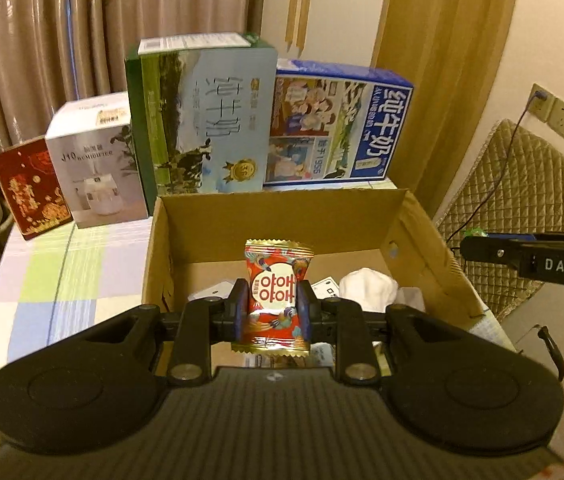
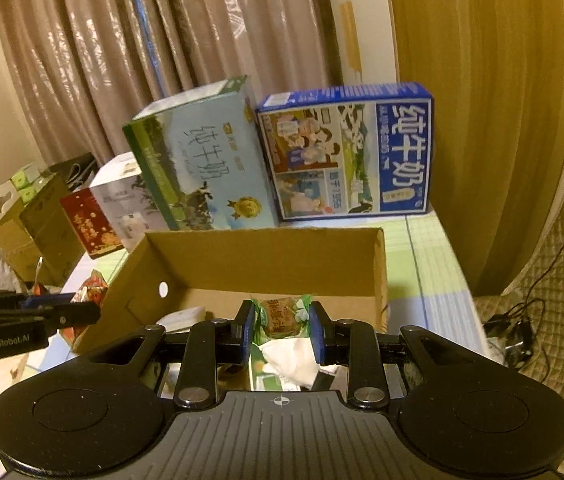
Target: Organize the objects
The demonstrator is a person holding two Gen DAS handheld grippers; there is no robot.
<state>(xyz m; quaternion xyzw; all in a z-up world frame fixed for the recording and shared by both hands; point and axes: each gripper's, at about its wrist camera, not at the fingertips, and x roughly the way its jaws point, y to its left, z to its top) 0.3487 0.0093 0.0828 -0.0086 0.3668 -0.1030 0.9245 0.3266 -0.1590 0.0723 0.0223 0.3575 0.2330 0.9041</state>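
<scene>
Two wrapped sweets (image 1: 276, 298), two milk cartons (image 1: 206, 120), one cardboard box (image 1: 282, 216).

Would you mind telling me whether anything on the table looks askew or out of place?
Yes. The tall green-and-pale-blue milk carton and the blue milk carton behind the open brown cardboard box both stand on end, so their printed text runs sideways. In the right wrist view the green one also appears to lean left.

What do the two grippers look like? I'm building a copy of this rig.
Each hand-held gripper, left and right, is matte black plastic with a ribbed middle plate, two round side housings, silver pivot bolts and blue finger pads. The side of the right one reads "DAS" in white; the left one's reads "GenRobot.AI". No cables or sleeves show.
</scene>
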